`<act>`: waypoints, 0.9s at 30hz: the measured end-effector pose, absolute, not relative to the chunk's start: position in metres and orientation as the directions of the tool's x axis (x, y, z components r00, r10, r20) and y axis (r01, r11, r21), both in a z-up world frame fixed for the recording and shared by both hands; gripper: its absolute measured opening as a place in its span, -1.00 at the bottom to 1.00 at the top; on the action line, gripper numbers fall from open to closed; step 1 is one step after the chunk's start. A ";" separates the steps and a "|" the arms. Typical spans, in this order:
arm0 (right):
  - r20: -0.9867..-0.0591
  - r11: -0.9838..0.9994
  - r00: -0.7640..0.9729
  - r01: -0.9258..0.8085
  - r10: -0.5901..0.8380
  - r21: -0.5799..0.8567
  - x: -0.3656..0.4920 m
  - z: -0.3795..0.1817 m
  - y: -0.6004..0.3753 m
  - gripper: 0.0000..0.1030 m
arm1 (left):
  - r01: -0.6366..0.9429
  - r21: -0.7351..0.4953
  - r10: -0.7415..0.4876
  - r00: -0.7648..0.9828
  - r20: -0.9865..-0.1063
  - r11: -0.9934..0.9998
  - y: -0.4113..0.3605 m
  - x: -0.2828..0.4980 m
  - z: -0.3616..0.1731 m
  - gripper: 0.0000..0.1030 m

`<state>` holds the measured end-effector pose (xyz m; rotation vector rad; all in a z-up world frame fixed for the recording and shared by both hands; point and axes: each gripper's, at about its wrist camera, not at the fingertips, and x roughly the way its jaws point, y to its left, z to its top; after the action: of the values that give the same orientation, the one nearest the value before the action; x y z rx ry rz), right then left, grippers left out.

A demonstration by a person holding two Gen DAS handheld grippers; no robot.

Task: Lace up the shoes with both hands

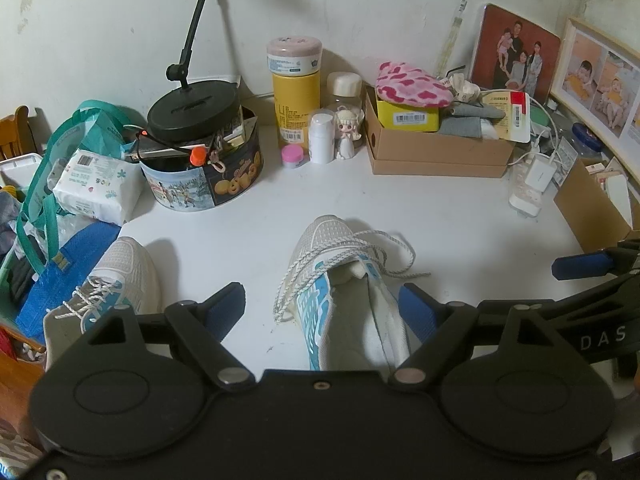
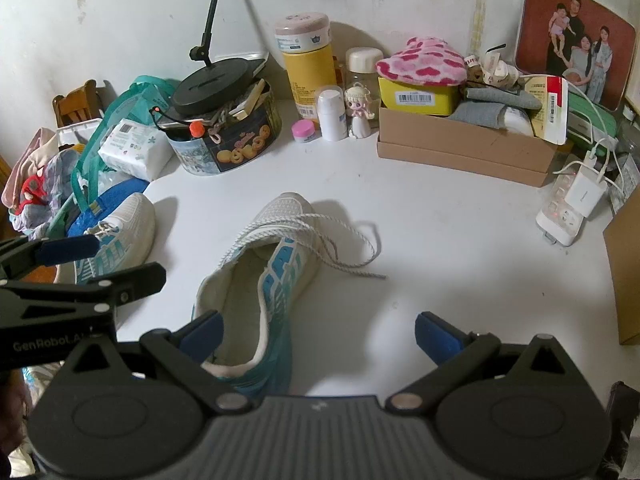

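Right now your shoe [image 1: 340, 280] lies mid-bench [image 1: 460, 220] with its lace [image 1: 384, 248] loose across the toe, and a second shoe [image 1: 120, 276] sits at the bench's left edge. Both your left hand-held gripper [image 1: 320, 308] and right hand-held gripper [image 2: 320, 334] are spread wide, holding nothing. Along the wall [image 1: 120, 20], clutter crowds the back: tin [image 1: 208, 176], box [image 1: 432, 148], photo [image 1: 516, 52].

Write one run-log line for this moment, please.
left gripper: open | right gripper: open | unlaced sneaker: centre | white lace: loose, ungrasped
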<state>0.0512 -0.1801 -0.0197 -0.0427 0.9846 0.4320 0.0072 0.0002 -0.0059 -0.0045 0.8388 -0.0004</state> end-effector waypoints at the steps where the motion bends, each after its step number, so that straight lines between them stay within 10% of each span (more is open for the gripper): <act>1: -0.814 0.915 0.475 -0.372 0.334 0.159 0.052 -0.020 -0.180 0.98 | -0.001 -0.004 -0.002 0.668 -0.744 1.000 0.000 0.007 -0.006 0.64; 27: -0.825 0.915 0.459 -0.369 0.331 0.162 0.061 -0.022 -0.178 0.98 | -0.004 -0.007 -0.002 0.653 -0.758 1.000 0.002 0.018 -0.006 0.64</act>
<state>0.0608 -0.1781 -0.0222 -0.0413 1.0061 0.4310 0.0178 0.0020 -0.0061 -0.0079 0.8599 0.0010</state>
